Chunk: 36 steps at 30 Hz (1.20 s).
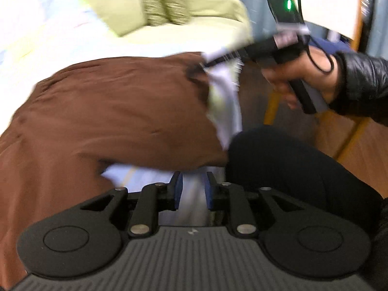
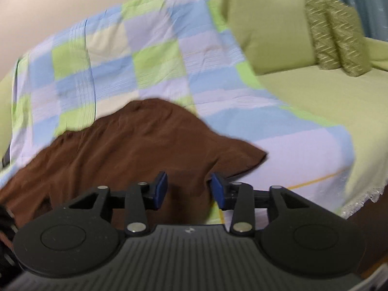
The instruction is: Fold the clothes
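My left gripper (image 1: 192,189) sat at six o'clock in its own view, blue pads parted with nothing pinched between them. My right gripper (image 2: 188,189) likewise stood with its pads apart, closing on nothing. My right hand (image 1: 303,80), in a black sleeve (image 1: 363,84), gripped that tool's handle at two o'clock of the left view.
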{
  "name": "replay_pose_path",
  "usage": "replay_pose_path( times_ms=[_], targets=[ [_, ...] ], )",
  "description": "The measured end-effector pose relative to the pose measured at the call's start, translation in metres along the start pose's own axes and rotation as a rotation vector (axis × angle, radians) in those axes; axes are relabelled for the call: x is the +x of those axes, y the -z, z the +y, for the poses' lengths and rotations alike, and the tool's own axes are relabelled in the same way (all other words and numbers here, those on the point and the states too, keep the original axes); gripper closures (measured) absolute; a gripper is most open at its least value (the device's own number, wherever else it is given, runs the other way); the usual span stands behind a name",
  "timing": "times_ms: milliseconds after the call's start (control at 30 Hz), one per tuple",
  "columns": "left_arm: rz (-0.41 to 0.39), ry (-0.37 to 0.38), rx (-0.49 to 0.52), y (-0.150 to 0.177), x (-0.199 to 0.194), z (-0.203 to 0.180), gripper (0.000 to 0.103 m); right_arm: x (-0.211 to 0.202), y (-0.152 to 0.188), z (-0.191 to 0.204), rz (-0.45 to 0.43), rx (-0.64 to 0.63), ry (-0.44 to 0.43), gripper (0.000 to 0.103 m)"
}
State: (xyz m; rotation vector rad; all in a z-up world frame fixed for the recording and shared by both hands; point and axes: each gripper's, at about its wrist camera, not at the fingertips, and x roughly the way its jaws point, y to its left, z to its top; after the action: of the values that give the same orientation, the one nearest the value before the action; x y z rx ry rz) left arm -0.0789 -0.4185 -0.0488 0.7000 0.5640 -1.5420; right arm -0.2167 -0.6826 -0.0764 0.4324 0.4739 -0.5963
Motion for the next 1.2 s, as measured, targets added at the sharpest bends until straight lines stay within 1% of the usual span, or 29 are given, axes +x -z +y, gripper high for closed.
replay_pose_path(
  times_ms=[33, 100, 133, 167, 200, 233, 300, 333, 367, 400, 433, 500, 567, 633, 733, 767, 833, 900, 933, 967, 1033, 1100, 1167, 1200],
  targets=[
    [-0.003, -0.03, -0.013, 0.004, -0.007, 0.007, 0.067, 0.008, 0.0, 0.001, 0.055, -0.009, 0.062, 0.061],
    [-0.009, -0.093, -0.04, 0.011, -0.023, 0.022, 0.066, 0.002, -0.001, 0.007, 0.048, -0.017, 0.163, 0.059],
    [-0.015, -0.14, -0.075, 0.018, -0.039, 0.036, 0.066, -0.006, -0.003, 0.013, 0.03, -0.027, 0.192, 0.059],
    [-0.017, -0.188, -0.105, 0.025, -0.054, 0.049, 0.066, -0.014, -0.006, 0.02, 0.004, -0.033, 0.189, 0.059],
    [-0.015, -0.236, -0.13, 0.032, -0.068, 0.061, 0.065, -0.023, -0.009, 0.029, -0.016, -0.033, 0.162, 0.059],
    [-0.014, -0.284, -0.155, 0.038, -0.082, 0.073, 0.063, -0.031, -0.011, 0.039, -0.034, -0.035, 0.13, 0.059],
    [-0.013, -0.354, -0.169, 0.047, -0.1, 0.086, 0.058, -0.042, -0.015, 0.07, -0.049, -0.065, 0.016, 0.055],
    [-0.016, -0.397, -0.166, 0.053, -0.114, 0.094, 0.054, -0.044, -0.014, 0.091, -0.045, -0.097, -0.039, 0.051],
    [-0.02, -0.444, -0.163, 0.061, -0.131, 0.103, 0.05, -0.047, -0.013, 0.113, -0.041, -0.133, -0.096, 0.05],
    [-0.023, -0.479, -0.162, 0.069, -0.144, 0.11, 0.047, -0.048, -0.01, 0.138, -0.032, -0.182, -0.155, 0.049],
    [-0.023, -0.502, -0.163, 0.073, -0.152, 0.115, 0.045, -0.049, -0.007, 0.16, -0.018, -0.233, -0.208, 0.046],
    [-0.03, -0.551, -0.169, 0.086, -0.171, 0.126, 0.045, -0.05, 0.003, 0.198, 0.008, -0.322, -0.293, 0.044],
    [-0.043, -0.593, -0.186, 0.101, -0.189, 0.136, 0.044, -0.042, 0.019, 0.255, 0.053, -0.446, -0.393, 0.044],
    [-0.066, -0.612, -0.227, 0.118, -0.202, 0.143, 0.043, -0.033, 0.025, 0.289, 0.074, -0.476, -0.418, 0.042],
    [-0.102, -0.624, -0.296, 0.148, -0.221, 0.151, 0.043, -0.013, 0.033, 0.344, 0.137, -0.444, -0.495, 0.041],
    [-0.108, -0.629, -0.311, 0.158, -0.226, 0.15, 0.043, -0.006, 0.038, 0.362, 0.163, -0.449, -0.505, 0.04],
    [-0.118, -0.627, -0.336, 0.17, -0.233, 0.15, 0.043, 0.0, 0.052, 0.388, 0.196, -0.471, -0.494, 0.039],
    [-0.135, -0.622, -0.391, 0.189, -0.242, 0.15, 0.043, 0.005, 0.068, 0.415, 0.221, -0.491, -0.469, 0.03],
    [-0.141, -0.62, -0.413, 0.196, -0.245, 0.151, 0.043, 0.008, 0.074, 0.425, 0.219, -0.505, -0.446, 0.022],
    [-0.147, -0.617, -0.435, 0.202, -0.248, 0.151, 0.043, 0.012, 0.08, 0.434, 0.216, -0.519, -0.424, 0.017],
    [-0.157, -0.607, -0.461, 0.214, -0.257, 0.153, 0.043, 0.018, 0.093, 0.454, 0.211, -0.546, -0.378, 0.017],
    [-0.161, -0.605, -0.464, 0.221, -0.262, 0.155, 0.043, 0.026, 0.105, 0.472, 0.205, -0.579, -0.332, 0.017],
    [-0.169, -0.608, -0.468, 0.227, -0.266, 0.157, 0.043, 0.041, 0.115, 0.478, 0.185, -0.683, -0.262, 0.018],
    [-0.175, -0.609, -0.475, 0.23, -0.268, 0.158, 0.043, 0.044, 0.119, 0.477, 0.177, -0.706, -0.236, 0.018]
  ],
)
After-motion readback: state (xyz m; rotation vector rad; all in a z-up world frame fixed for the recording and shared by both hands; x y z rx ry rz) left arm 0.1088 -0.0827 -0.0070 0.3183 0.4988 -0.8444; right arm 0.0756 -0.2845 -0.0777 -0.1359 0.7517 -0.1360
